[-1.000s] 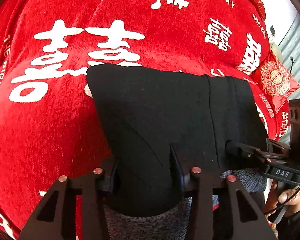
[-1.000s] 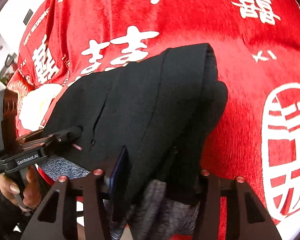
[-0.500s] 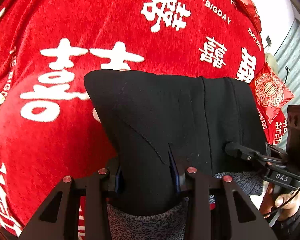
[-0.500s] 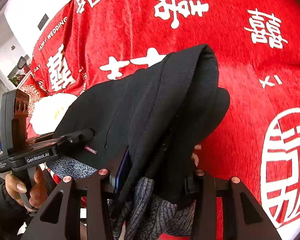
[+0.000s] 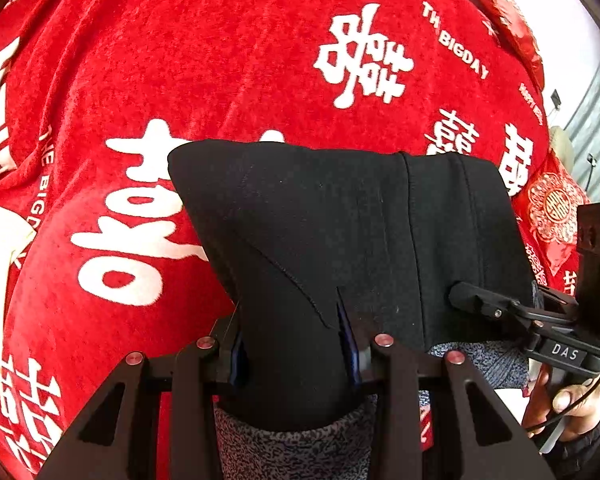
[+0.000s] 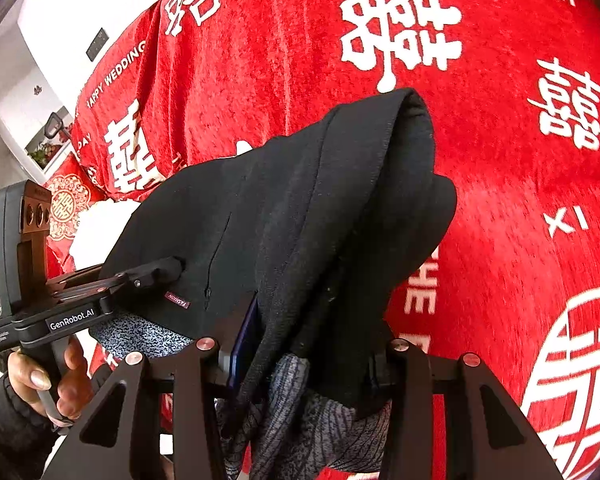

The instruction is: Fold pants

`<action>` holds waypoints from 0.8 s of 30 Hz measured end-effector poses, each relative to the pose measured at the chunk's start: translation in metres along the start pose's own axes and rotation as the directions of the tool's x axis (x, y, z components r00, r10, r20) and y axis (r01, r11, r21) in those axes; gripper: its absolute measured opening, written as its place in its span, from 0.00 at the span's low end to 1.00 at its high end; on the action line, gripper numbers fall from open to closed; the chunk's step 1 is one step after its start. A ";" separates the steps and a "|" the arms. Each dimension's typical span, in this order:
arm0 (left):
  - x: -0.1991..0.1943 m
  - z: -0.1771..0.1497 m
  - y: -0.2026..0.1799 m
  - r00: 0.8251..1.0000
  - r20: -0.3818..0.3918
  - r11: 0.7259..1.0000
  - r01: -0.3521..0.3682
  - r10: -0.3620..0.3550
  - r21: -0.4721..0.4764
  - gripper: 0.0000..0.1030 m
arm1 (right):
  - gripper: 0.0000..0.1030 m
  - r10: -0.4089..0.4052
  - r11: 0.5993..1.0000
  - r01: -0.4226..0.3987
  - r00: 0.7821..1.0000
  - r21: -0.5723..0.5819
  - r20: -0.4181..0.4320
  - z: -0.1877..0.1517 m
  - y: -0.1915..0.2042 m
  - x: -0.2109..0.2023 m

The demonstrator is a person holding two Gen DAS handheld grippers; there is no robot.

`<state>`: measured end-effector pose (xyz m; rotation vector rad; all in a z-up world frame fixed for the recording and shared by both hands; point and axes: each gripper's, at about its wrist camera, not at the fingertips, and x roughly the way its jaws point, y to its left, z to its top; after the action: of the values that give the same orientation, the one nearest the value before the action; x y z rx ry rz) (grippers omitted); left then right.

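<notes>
The black pants (image 5: 340,240) hang folded between the left tool (image 5: 296,344) and right tool (image 6: 304,344), each pinching one corner, stretched crosswise above the red bedspread (image 5: 220,60).

One pair of black pants (image 5: 352,240) with a grey speckled lining is in view, and two hand-held grippers: the left hand-held gripper (image 5: 296,344) and the right hand-held gripper (image 6: 304,344). One red bedspread (image 5: 220,60) printed with white characters lies beneath. One red patterned cushion (image 5: 556,212) sits at its edge, and two hands show, one on each handle.
</notes>
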<state>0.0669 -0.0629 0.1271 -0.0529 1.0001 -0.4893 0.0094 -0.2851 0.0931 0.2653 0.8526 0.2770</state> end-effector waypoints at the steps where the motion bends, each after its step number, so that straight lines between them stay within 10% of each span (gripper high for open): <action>1: 0.002 0.002 0.004 1.000 -0.004 1.000 -0.002 0.002 -0.006 0.40 | 0.44 -0.002 1.000 0.002 1.000 -0.006 -0.008 0.005 0.002 0.005; 24: 0.105 0.020 0.069 0.986 -0.166 0.996 -0.027 0.013 -0.087 0.46 | 0.49 0.024 0.997 -0.008 0.976 0.072 -0.215 0.040 -0.039 0.121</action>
<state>0.1549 -0.0486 0.0363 -0.0831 1.1837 -0.4354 0.1211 -0.2849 0.0197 0.3124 1.0769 0.2945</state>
